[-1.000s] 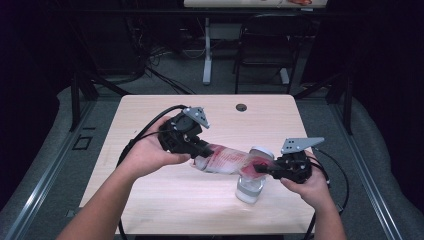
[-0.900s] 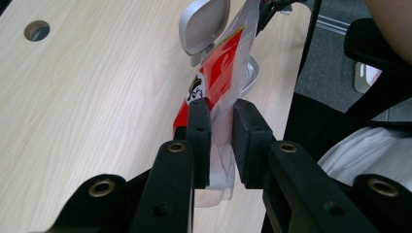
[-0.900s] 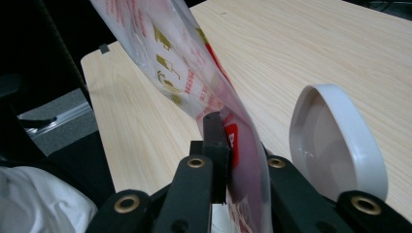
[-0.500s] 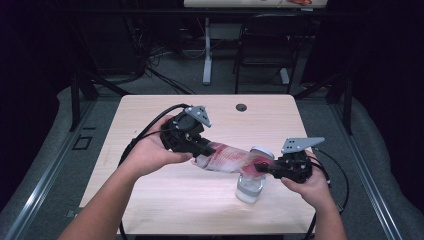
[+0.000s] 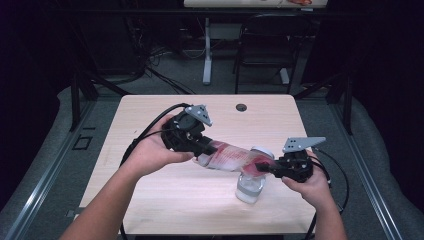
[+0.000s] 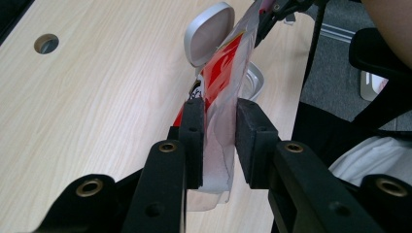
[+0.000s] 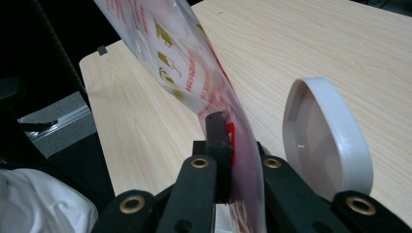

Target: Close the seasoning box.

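Note:
A clear plastic bag [image 5: 231,157] with red print hangs stretched between my two grippers above the light wooden table [image 5: 150,200]. My left gripper [image 5: 204,148] is shut on the bag's left end, and in the left gripper view the pads [image 6: 193,138] squeeze the film of the bag [image 6: 224,73]. My right gripper [image 5: 263,168] is shut on the right end, right over a clear jar [image 5: 249,188]. The jar's white hinged lid [image 5: 263,151] stands open. In the right gripper view the bag [image 7: 180,53] rises from my right gripper [image 7: 238,145], with the lid [image 7: 323,141] just beside it.
A round cable hole [image 5: 241,107] lies near the table's far edge. Black cables [image 5: 336,172] trail off both grippers. A chair [image 5: 265,45] and a desk leg [image 5: 206,50] stand beyond the table. The table's right edge is close to the jar.
Almost nothing: both grippers keep their hold on the bag over the jar, with only a slight shift of the bag.

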A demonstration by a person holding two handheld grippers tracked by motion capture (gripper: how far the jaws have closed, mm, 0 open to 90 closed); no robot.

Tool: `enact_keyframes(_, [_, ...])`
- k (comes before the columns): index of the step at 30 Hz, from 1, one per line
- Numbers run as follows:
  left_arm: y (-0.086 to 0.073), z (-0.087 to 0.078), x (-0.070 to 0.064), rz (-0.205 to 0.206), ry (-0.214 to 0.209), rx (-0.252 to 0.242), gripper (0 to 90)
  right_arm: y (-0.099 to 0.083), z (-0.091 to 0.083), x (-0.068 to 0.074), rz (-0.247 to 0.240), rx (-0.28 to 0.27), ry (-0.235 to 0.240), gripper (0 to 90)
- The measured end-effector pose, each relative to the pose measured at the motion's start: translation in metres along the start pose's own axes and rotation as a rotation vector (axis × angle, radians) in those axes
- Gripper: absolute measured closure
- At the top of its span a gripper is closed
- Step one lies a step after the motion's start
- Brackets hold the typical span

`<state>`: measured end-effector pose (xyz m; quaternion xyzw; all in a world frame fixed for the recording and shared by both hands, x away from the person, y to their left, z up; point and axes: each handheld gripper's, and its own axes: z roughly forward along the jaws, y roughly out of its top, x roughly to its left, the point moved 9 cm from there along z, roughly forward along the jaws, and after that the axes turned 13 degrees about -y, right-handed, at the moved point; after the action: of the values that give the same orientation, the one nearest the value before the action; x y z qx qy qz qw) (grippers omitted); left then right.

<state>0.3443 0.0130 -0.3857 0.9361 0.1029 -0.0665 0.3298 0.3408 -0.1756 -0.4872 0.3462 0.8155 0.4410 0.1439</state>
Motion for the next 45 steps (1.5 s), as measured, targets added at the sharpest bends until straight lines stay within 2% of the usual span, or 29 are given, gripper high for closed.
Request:
enact_keyframes(14, [0.001, 0.003, 0.002, 0.004, -0.01, -0.027, 71.8, 0.0, 0.0, -0.001, 0.005, 0.002, 0.0, 90.0])
enact_keyframes(21, [0.003, 0.003, -0.001, 0.022, -0.001, -0.006, 78.6, 0.0, 0.0, -0.001, 0.009, -0.001, -0.001, 89.9])
enact_keyframes(45, [0.011, 0.003, -0.005, 0.021, -0.009, 0.007, 81.9, -0.002, -0.002, 0.0, -0.007, 0.022, 0.002, 89.4])
